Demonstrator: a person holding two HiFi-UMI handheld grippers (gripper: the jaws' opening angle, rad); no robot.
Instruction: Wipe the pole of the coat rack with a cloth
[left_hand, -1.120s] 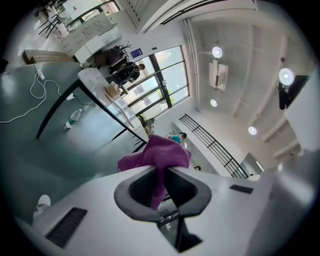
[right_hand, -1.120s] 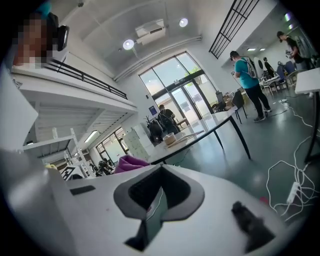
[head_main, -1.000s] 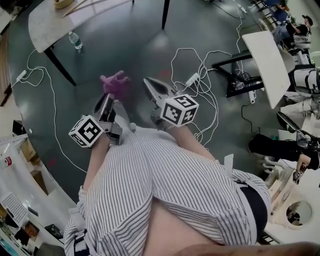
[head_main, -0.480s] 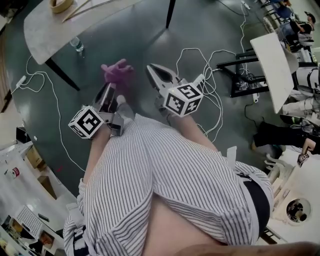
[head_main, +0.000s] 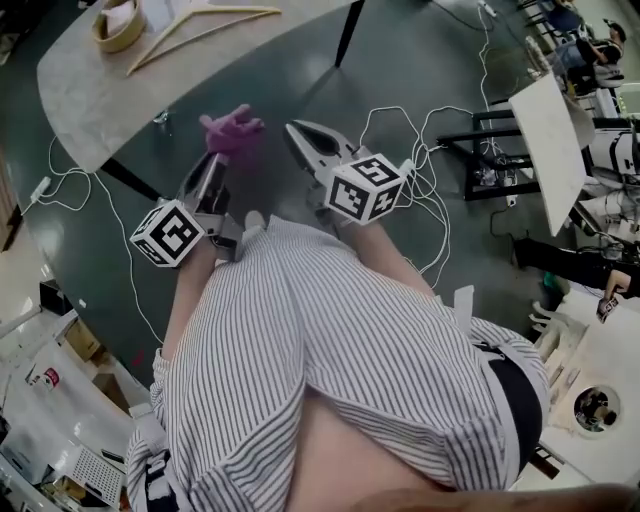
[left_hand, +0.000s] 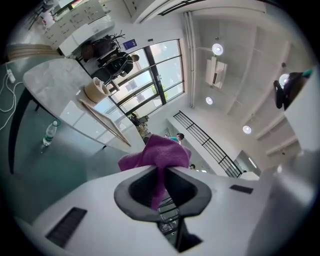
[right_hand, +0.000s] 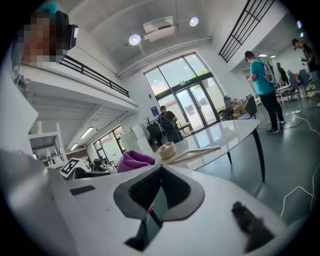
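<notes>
A dark grey-green floor (head_main: 270, 70) strewn with white cables (head_main: 425, 185) fills the room, and a pale stone-look worktop (head_main: 90, 95) stands at the far left, carrying a roll of tape (head_main: 118, 22) and a wooden hanger (head_main: 195, 18). Tall glass doors (right_hand: 187, 97) close the far wall in the right gripper view. Both tongs reach out from a striped shirt (head_main: 330, 360) over bare floor. The left tongs (head_main: 216, 160) are clamped tight on a purple cloth (head_main: 231, 130): it is bunched at the tips, juts past them towards the far side along the line of the tongs, and a narrow tail of it hangs back through the gap between the jaws. The right tongs (head_main: 293, 131) lie just to the right of the cloth, apart from it, with the jaws pressed together and holding nothing.
</notes>
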